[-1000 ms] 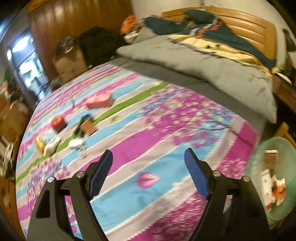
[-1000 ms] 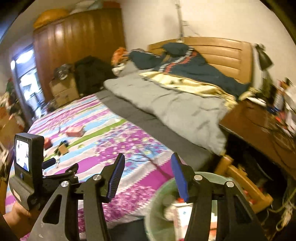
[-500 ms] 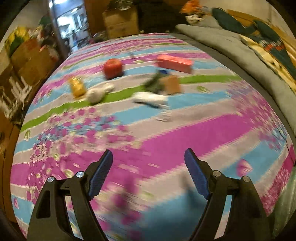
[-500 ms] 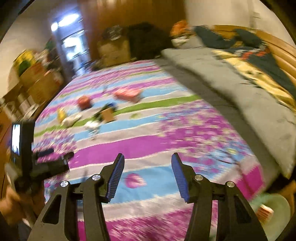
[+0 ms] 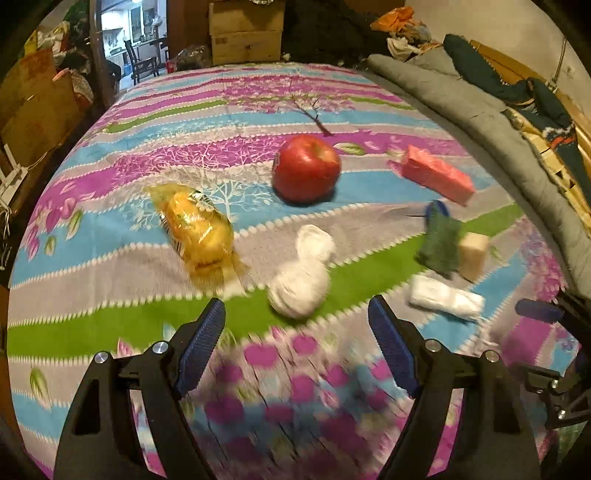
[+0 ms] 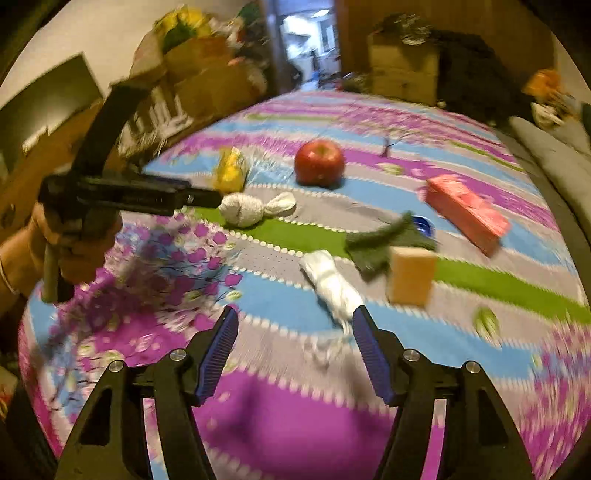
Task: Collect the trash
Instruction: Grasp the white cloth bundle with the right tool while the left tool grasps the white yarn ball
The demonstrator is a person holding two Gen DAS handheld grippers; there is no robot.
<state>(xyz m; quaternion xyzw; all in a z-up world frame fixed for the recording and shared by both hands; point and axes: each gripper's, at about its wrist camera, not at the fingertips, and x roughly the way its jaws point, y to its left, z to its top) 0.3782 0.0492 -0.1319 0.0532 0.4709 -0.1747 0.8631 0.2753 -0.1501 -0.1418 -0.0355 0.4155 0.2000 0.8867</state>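
- The trash lies scattered mid-bed on a striped, flower-printed bedsheet [image 5: 258, 110] of purple, blue, green and grey bands.
- A crumpled white wad [image 5: 301, 277], soft and twisted like a knotted tissue, sits on the green band just beyond the left gripper [image 5: 295, 332]; nothing lies between its blue ribbed pads, which stand spread wide.
- A flattened white wrapper [image 6: 330, 284], crinkled and oblong, lies just ahead of the right gripper [image 6: 293, 334], near its right pad; the jaws are opening, with only sheet between them.
- Left of the wad, a glossy yellow plastic packet [image 5: 197, 229], puffy and creased.
- Farther off, a smooth round red apple [image 5: 306, 168].
- At right, a rough dark green cloth [image 5: 439, 242] touching a tan sponge-like block [image 5: 472, 254]; a blue item peeks from behind the cloth.
- Farther right, a long pink box-shaped pack [image 5: 436, 173].
- A grey quilt [image 5: 461, 107] edges the bed's right side; cardboard boxes [image 5: 243, 31] stand at the far end.
- A person's hand [image 6: 79, 251] grips the left gripper's handle.
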